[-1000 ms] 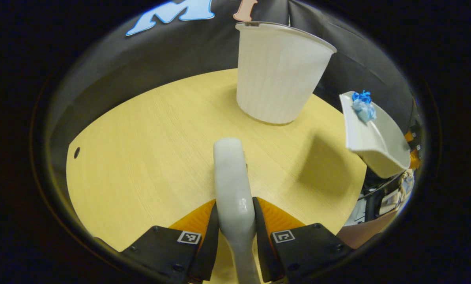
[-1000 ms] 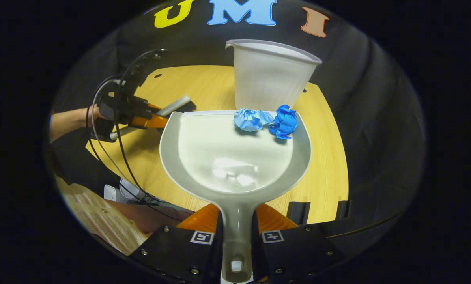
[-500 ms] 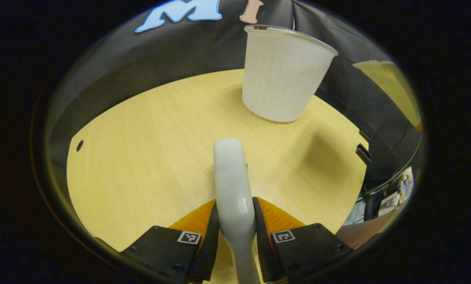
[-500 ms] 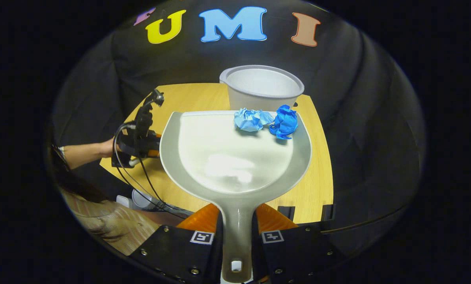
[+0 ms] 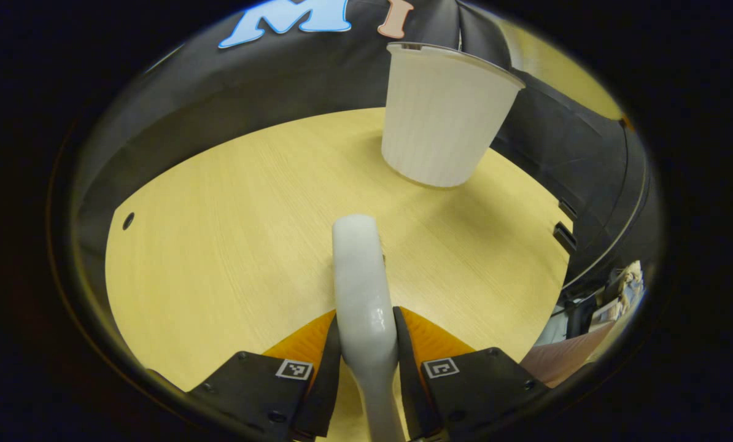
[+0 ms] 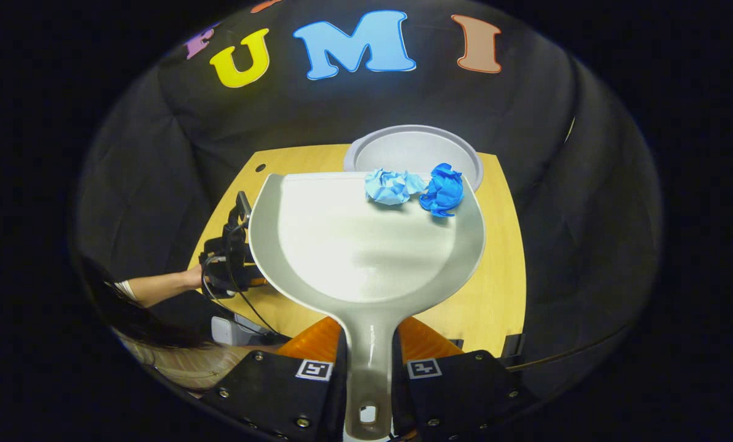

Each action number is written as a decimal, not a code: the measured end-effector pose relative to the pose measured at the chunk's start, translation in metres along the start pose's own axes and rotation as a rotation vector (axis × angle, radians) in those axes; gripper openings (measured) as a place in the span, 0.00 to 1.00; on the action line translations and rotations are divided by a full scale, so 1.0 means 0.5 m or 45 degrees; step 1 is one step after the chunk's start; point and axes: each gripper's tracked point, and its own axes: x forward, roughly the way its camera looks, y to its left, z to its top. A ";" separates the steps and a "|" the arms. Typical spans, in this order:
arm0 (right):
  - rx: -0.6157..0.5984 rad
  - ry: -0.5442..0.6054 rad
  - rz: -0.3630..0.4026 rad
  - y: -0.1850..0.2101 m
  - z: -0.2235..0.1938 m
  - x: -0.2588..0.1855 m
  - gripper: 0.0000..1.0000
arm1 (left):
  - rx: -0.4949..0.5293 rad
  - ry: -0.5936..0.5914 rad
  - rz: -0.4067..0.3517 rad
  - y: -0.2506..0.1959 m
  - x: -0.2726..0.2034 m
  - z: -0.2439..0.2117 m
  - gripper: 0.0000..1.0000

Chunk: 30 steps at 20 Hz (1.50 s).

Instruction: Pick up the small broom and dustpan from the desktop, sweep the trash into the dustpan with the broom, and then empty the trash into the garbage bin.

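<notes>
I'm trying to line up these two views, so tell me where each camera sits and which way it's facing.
Left gripper view: rides low on the left claw, looking forward across the table at the upright bin; its fingers clamp the broom handle.
Right gripper view: rides on the right claw, raised high and looking down over the dustpan with two paper wads into the bin; the left claw and the person's hand appear farther off.
Shared: bin and table.

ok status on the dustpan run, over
Right gripper shut on dustpan handle, raised near bin. Two blue wads at its lip. Left gripper shut on broom. Nothing blocking.
</notes>
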 end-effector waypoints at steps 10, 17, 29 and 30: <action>0.428 0.069 0.379 0.027 0.171 0.076 0.29 | -0.030 0.014 -0.006 -0.016 0.004 -0.009 0.51; 0.936 -0.086 0.835 0.057 0.254 0.069 0.29 | -0.078 0.023 0.013 -0.021 0.007 -0.007 0.53; 1.070 -0.210 1.022 0.085 0.258 0.074 0.29 | -0.131 -0.005 0.053 -0.029 -0.018 -0.017 0.53; 1.038 -0.206 1.015 0.090 0.256 0.077 0.29 | -0.139 -0.009 0.058 -0.027 -0.019 -0.020 0.49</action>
